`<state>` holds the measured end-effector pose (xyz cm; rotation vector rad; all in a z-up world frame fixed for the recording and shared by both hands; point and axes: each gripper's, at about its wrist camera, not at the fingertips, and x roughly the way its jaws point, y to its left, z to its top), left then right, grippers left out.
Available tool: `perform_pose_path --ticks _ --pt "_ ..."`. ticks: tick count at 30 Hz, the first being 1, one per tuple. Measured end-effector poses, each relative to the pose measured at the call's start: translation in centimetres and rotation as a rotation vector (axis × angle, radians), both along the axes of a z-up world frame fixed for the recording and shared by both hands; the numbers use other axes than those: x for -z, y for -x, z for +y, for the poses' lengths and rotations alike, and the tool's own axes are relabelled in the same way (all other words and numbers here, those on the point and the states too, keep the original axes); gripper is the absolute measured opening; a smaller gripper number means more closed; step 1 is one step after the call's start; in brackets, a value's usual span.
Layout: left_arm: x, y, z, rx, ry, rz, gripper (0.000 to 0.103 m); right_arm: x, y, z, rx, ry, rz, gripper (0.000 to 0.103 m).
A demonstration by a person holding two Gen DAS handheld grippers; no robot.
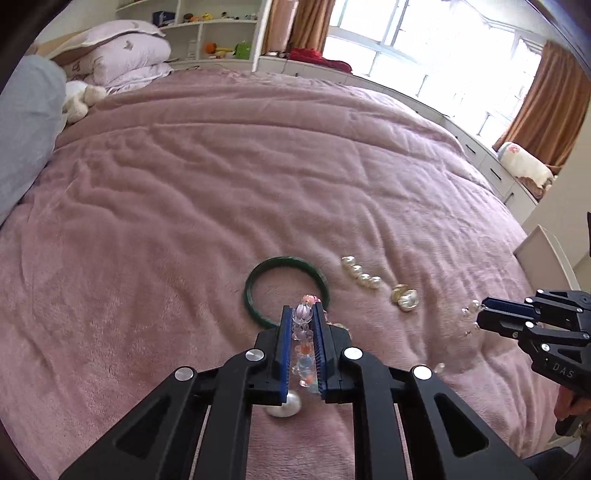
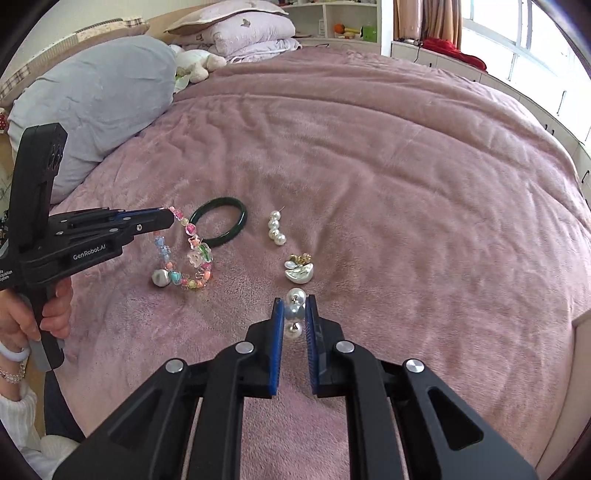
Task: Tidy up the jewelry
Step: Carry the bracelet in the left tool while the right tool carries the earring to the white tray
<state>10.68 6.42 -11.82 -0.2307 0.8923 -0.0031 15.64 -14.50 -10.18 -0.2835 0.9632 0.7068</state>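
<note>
Pink plush blanket (image 1: pixel 221 192) covers the bed — shelves (image 1: pixel 218 33), window (image 1: pixel 424 48) behind.

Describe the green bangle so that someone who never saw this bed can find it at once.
On the pink blanket covering the bed, several jewelry pieces lie near the front edge. The green bangle lies flat at their left, beside a short pearl strand. It is the only plain, dark green solid ring; its neighbours are all pearls or beads.

Black tool (image 2: pixel 293 314) with blue ribbed pads, silver screws; white sleeve (image 2: pixel 14 410), beaded bracelet (image 2: pixel 11 374)
</note>
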Motion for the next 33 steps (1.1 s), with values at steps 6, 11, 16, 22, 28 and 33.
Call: perform_pose_path --ticks 6,11,16,22,28,33 --pt "-2.2 0.3 -1.8 0.045 -0.037 -0.033 0.016 -0.8 0.6 -1.1 0.025 -0.004 -0.011 0.012" --pt "-4.3 0.2 -2.6 0.084 -0.085 -0.062 0.016 -1.8 1.3 -1.6 0.029 -0.001 -0.037 0.012" --pt "-6.8 0.0 -3.8 0.126 -0.077 -0.108 0.016 -3.6 1.4 -2.9 0.060 -0.032 -0.064 0.012" --pt "-9.1 -1.1 -8.0 0.206 -0.118 -0.138 0.016 -5.7 1.7 -6.1 0.110 -0.057 -0.104 0.012" --pt "-10.9 -2.2 -12.6 0.275 -0.102 -0.154 0.016 -7.3 2.1 -11.7 0.197 -0.078 -0.127 0.012" --pt "-12.4 -3.8 -17.5 0.361 -0.153 -0.162 0.016 -8.1 2.3 -17.8 0.301 -0.105 -0.129 0.012"
